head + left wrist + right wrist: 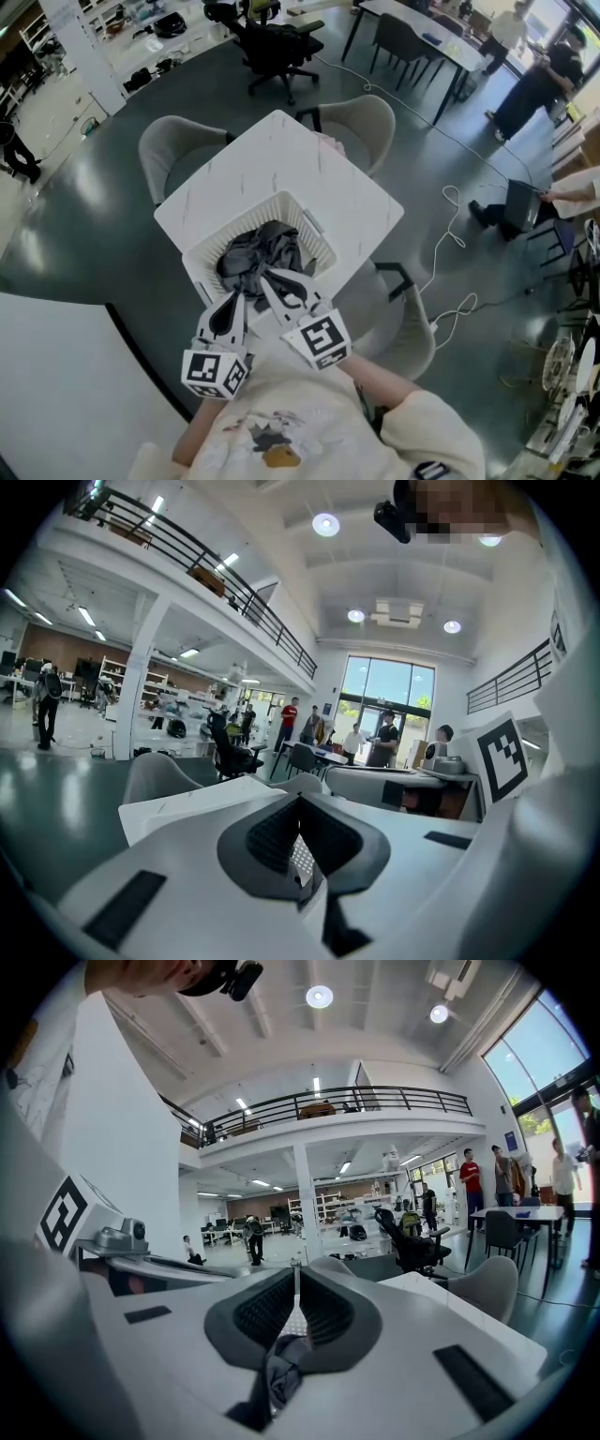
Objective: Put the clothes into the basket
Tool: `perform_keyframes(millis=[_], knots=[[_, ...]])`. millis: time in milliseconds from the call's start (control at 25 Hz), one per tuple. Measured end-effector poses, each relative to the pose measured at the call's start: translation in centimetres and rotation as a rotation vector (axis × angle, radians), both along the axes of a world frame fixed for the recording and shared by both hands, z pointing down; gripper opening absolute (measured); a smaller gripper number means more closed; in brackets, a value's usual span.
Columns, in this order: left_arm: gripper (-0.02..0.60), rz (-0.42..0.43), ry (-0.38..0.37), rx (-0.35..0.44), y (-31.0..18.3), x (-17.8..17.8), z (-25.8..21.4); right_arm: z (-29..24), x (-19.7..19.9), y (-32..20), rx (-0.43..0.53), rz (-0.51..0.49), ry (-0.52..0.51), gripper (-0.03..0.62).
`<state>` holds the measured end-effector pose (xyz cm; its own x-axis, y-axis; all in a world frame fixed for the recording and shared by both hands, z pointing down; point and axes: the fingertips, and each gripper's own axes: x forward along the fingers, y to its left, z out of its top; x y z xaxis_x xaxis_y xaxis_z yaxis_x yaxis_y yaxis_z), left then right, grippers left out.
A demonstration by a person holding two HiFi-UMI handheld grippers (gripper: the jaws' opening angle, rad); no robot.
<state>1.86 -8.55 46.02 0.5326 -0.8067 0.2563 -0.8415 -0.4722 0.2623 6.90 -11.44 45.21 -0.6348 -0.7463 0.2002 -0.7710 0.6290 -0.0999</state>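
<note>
A white slatted basket (202, 277) stands on the near corner of a white square table (281, 155). Grey clothes (258, 248) lie piled inside it. Both grippers reach over the basket's near rim into the pile. My right gripper (269, 278) is shut, and a fold of grey cloth (279, 1372) is pinched low between its jaws (296, 1283). My left gripper (240, 298) sits at the pile's near left edge with its jaws (298, 803) shut. Its own view shows only white basket lattice (301, 857) past the pads and no cloth between them.
Pale grey chairs ring the table at the back left (178, 150), back right (366, 117) and near right (412, 323). Beyond stand a black office chair (277, 47) and a long table (422, 28). Cables (450, 244) trail over the dark floor at the right.
</note>
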Motion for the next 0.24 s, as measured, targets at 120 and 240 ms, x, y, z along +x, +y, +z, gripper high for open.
perform_keyframes(millis=[120,240], knots=[[0.011,0.002,0.001,0.001,0.11,-0.14,-0.09,-0.06,-0.15,-0.13,-0.011,0.004,-0.013,0.025],[0.011,0.003,-0.009,-0.002,0.16,-0.61,0.02,-0.18,-0.59,-0.2,-0.008,0.0,-0.011,0.025]])
